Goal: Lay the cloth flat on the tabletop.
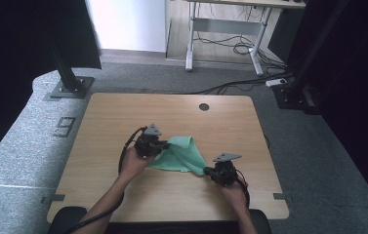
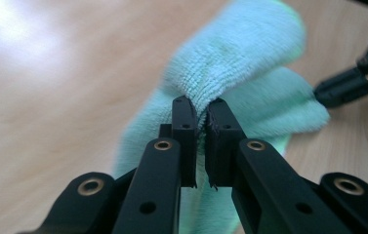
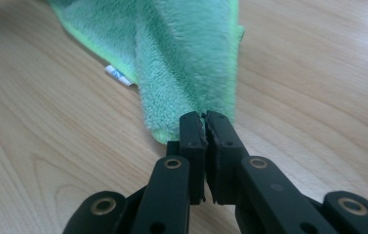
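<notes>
Both corners secured: my left claw (image 1: pixel 164 145) clenched on green cloth (image 1: pixel 184 155), right claw (image 1: pixel 209 171) clenched on opposite corner. Fold over desk (image 1: pixel 123 117) not yet done.

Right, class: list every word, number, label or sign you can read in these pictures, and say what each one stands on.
"9": large grey numeral on the grey floor mat left of the wooden table.
Small white tag at the hem of the green cloth: it carries a faint mark, too small and blurred to read.
No other readable text.
</notes>
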